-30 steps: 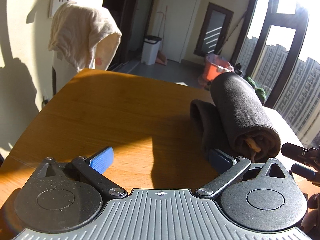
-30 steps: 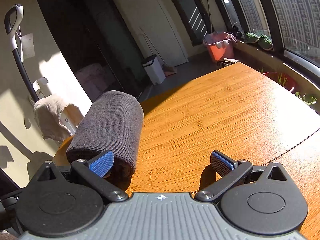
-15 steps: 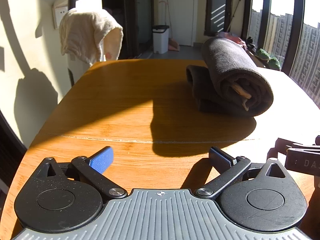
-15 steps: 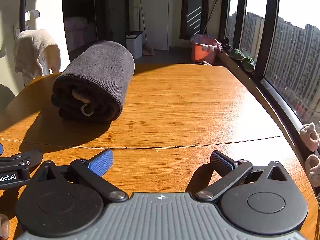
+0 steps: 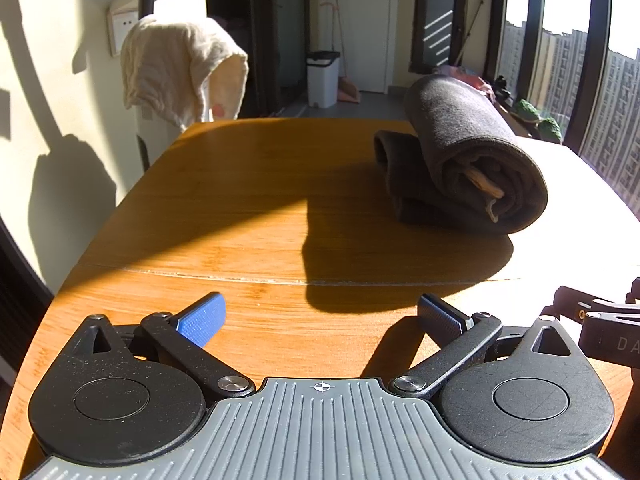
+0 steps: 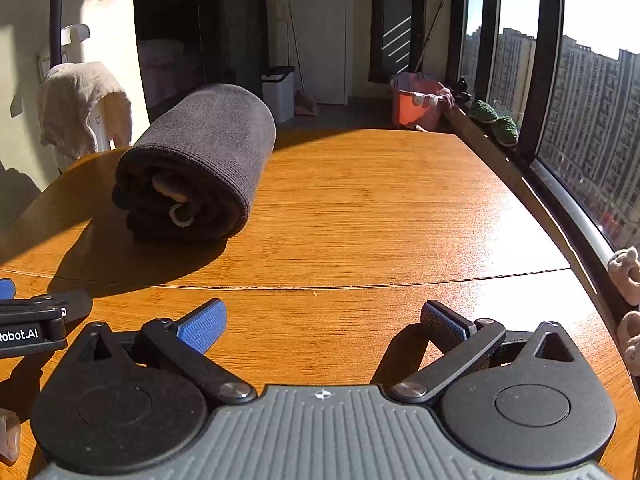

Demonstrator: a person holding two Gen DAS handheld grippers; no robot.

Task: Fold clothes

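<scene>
Resting rolled, ribbed dark garment (image 5: pixel 472 148) on woodgrain table (image 5: pixel 248 216)

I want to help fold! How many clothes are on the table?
1. A dark rolled garment lies on the wooden table, ahead of both open grippers. A cream cloth hangs beyond the table, not on it.

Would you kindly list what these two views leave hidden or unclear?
- Dark rolled garment: its kind; only the roll's outside and end show in both views.
- Pale item, right wrist view: cut off by the frame edge.
- Contents of the orange bucket: too small.
- Draped cream cloth: covers its support.
</scene>
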